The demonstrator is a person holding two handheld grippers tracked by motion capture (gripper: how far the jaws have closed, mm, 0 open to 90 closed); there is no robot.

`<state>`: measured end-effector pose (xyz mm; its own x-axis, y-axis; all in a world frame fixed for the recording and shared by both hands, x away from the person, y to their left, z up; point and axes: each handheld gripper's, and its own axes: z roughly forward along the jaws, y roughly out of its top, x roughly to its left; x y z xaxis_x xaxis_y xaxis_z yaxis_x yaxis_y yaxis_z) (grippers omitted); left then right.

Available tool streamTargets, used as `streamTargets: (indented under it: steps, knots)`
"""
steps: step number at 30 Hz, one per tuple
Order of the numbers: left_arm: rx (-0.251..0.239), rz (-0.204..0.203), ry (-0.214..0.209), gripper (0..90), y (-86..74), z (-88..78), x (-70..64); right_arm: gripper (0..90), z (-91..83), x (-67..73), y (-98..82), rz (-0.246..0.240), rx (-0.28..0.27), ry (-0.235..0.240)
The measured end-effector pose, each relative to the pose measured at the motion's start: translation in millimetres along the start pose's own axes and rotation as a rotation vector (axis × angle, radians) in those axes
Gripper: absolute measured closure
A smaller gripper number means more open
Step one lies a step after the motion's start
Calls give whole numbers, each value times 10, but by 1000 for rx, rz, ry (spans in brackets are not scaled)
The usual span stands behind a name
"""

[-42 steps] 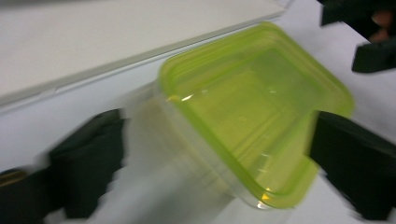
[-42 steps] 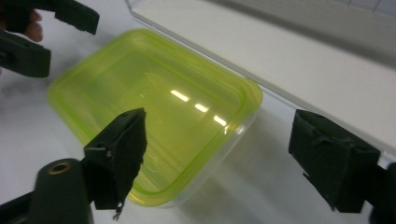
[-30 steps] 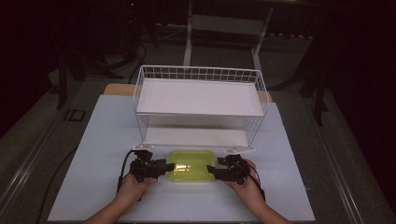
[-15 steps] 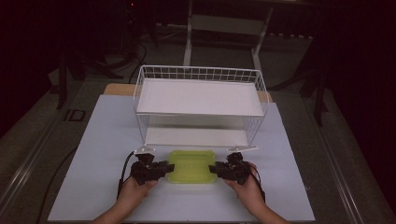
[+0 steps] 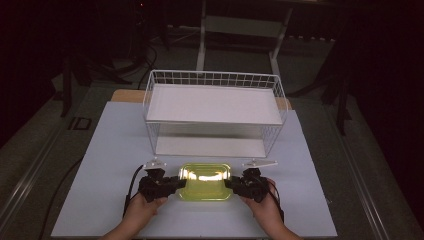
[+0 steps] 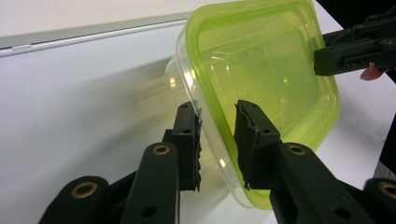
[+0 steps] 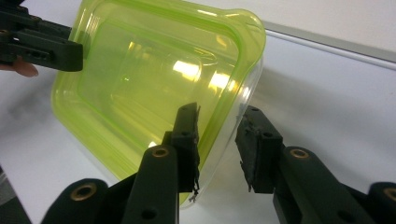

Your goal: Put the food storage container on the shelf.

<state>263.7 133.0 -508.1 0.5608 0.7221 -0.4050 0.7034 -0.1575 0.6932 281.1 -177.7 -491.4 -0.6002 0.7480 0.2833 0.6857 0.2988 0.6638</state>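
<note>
Both tongs, left [image 5: 181, 183] and right [image 5: 229, 183], have just been closing on opposite rims of the green container [image 5: 205, 181], ready for a balanced two-handed lift off the desk [image 5: 110, 150].

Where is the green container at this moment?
In the high view the green container sits on the white table near its front edge, between the left tongs and right tongs, before the wire rack.

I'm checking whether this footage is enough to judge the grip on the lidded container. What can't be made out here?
- Pad contact: in both gripper views the container rim sits between the jaws, with gaps visible; a firm pinch is unclear.
- Contents: glare on the lid hides the inside in the high view.
- Lower shelf of the wire rack: partly covered by the upper shelf.
- Left gripper and right gripper: too small in the high view.
</note>
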Motion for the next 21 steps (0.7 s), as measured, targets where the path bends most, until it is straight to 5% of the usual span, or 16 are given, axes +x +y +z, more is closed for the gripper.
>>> streamTargets:
  steps: [7,11,13,21]
  knots:
    - [5,1,-2,745,-26,-31,-42,728,-31,12,-18,11,8,23]
    - [13,-22,7,777,-50,-57,-93,768,-53,4,-43,55,12,62]
    - [14,-68,-10,789,-42,-53,-74,780,-69,-2,-59,59,5,74]
    - [-44,-38,7,800,133,-54,-115,790,-173,-23,65,38,-62,38]
